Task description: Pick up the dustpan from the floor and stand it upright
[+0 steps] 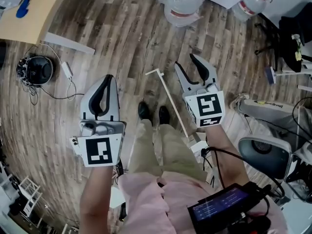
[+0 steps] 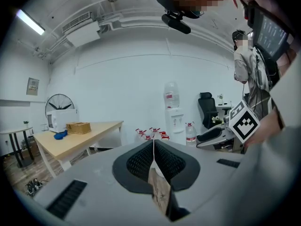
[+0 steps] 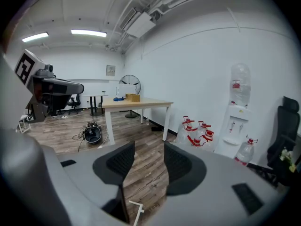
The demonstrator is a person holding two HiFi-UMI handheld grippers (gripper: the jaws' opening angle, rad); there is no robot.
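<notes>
The dustpan shows mainly as a long thin white handle (image 1: 171, 103) with a short crossbar at its far end, running over the wood floor from just beyond my shoes towards my right wrist. Its pan end (image 1: 198, 147) is mostly hidden under my right gripper's marker cube. My right gripper (image 1: 185, 61) is open and empty, just right of the handle and not touching it. In the right gripper view the crossbar end (image 3: 135, 208) lies below the open gripper (image 3: 149, 147). My left gripper (image 1: 110, 77) is shut on nothing, left of my shoes; its jaws (image 2: 153, 142) meet.
Several water jugs (image 1: 183, 4) stand ahead. A wooden table (image 1: 34, 11) is at far left, with a black device and cables (image 1: 34, 69) below it. An office chair base (image 1: 265, 155) and more cables crowd the right. My shoes (image 1: 151, 113) are between the grippers.
</notes>
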